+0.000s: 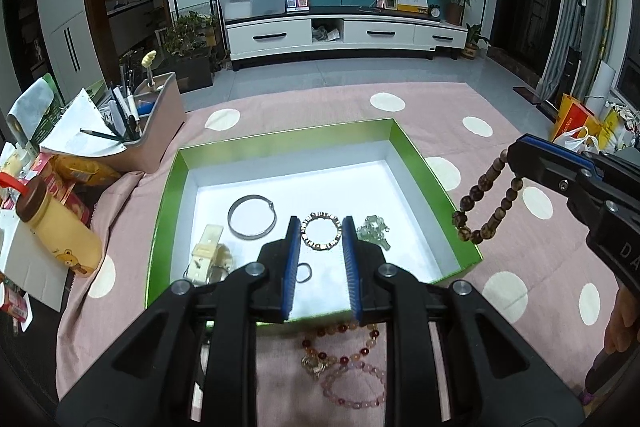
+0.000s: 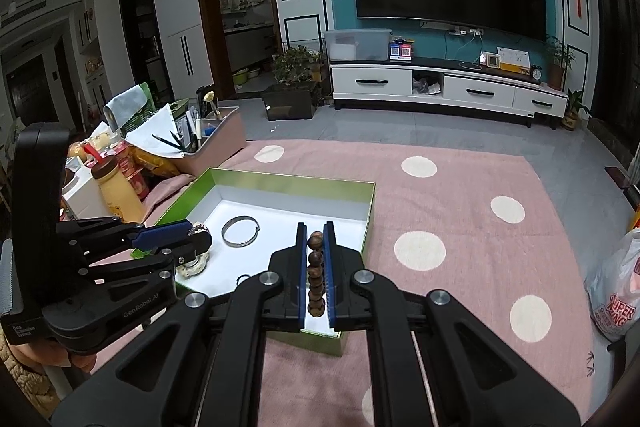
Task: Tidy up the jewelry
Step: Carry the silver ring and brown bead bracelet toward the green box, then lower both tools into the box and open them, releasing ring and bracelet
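The right tongs (image 2: 314,267) are pinched onto a dark wooden bead bracelet (image 1: 486,203), gripping a short run of beads so the rest hangs in a free loop below the tips, clear of the pink dotted cloth (image 1: 500,131); held this way it can likely be carried over the wall of the green box (image 1: 420,163) and lowered in without snagging. The left tongs (image 1: 320,243) stand slightly spread with nothing between the pads, hovering over the near part of the box, probably ready for a next piece. Inside the box, beyond the left tips, lie a silver bangle (image 1: 252,217) and a gold link bracelet (image 1: 320,231); a pale green jade piece (image 1: 374,231) sits just to their right, a cream-strapped watch (image 1: 206,259) to their left, a small dark ring (image 1: 304,273) beneath them. Two beaded bracelets (image 1: 344,363) wait outside on the worktop, below the left tongs.
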### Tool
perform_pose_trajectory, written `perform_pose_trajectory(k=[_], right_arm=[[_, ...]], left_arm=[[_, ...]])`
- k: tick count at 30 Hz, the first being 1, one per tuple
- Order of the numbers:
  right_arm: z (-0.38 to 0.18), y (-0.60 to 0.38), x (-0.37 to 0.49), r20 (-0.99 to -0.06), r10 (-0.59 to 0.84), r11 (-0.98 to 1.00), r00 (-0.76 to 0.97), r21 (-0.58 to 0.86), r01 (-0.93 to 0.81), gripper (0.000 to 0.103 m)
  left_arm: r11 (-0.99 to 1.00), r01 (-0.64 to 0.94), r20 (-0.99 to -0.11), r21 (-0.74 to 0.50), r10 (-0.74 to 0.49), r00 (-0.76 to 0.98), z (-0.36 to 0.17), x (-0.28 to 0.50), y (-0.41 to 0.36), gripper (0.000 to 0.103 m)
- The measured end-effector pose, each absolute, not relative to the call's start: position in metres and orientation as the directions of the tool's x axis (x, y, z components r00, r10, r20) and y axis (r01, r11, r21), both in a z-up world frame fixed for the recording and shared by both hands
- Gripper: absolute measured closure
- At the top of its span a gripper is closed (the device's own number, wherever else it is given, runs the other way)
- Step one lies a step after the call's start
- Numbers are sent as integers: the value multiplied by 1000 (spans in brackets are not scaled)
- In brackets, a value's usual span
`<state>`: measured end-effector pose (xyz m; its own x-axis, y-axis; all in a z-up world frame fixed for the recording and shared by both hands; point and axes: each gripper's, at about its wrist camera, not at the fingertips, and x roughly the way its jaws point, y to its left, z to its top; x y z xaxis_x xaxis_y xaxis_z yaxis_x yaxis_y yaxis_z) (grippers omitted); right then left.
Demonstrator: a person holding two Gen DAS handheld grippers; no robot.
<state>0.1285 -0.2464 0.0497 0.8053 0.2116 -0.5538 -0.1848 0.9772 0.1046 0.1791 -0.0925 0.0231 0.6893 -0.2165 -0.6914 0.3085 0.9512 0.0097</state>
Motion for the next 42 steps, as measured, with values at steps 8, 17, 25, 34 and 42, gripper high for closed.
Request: perform_pose_trajectory(k=[8,17,25,34,42], right_arm=[[42,-250,157,-573,234,972,785,130,-195,96],[26,-247,192,-614,267,964,743,164,-211,96],[8,-243,221,-665,254,967,702,168,-190,96],[-11,-241,247,-704,225,974,674,160,-159,96],[-11,-248,245,-700,227,974,677,182,-138,76]], left_arm=[[951,309,-710,30,-197,676,11,203,-102,82],[950,310,-745,43,-176,644,-10,230,-110,82],[953,298,-776,49,-152,612,-25,248,-112,82],[961,272,-797,49,-127,590,-37,263,-111,82],[964,264,-799,43,-125,587,-38,265,-110,65]])
